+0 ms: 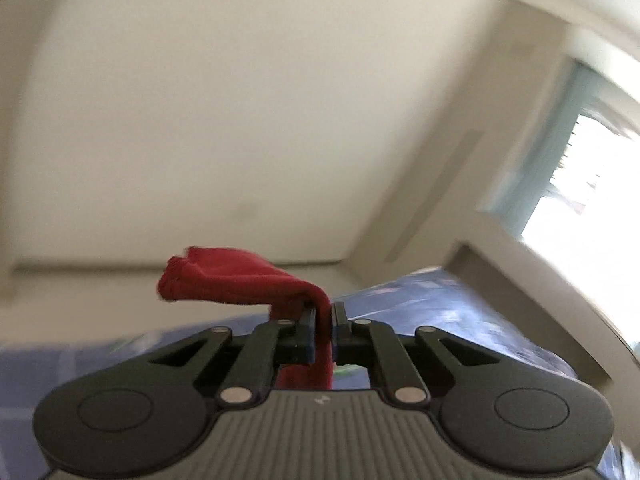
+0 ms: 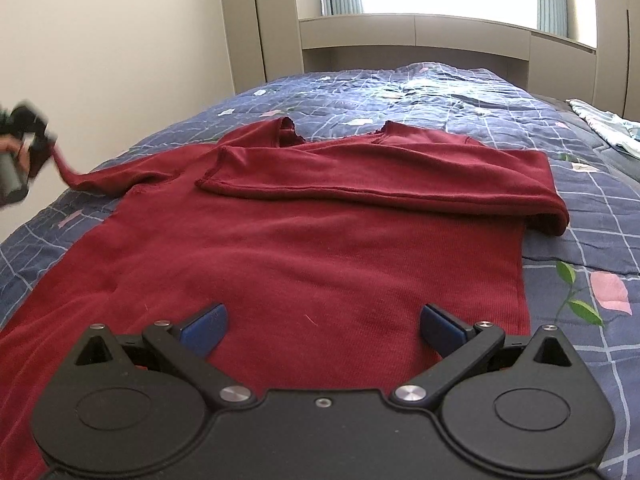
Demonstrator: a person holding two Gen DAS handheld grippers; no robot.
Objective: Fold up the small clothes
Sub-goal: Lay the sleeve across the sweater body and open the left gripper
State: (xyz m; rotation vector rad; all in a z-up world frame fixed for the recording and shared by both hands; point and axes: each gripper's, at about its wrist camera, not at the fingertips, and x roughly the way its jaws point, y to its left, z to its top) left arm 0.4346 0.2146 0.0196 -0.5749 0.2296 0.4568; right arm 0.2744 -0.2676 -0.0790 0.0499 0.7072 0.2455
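One sleeve is clamped in the closed left gripper, raised for folding across the shirt; right gripper hovers wide open, empty.

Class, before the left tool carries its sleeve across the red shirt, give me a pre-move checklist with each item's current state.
1. Left tool shut on the left sleeve: ok.
2. Right sleeve already folded across the red shirt: ok.
3. Right tool open, holding nothing: ok.
4. Right tool out of the fold's path: not ok, it hovers over the lower body.
5. Body lying flat on the bedspread: ok, minor wrinkles.
6. How much sleeve the left tool grips: cannot tell.
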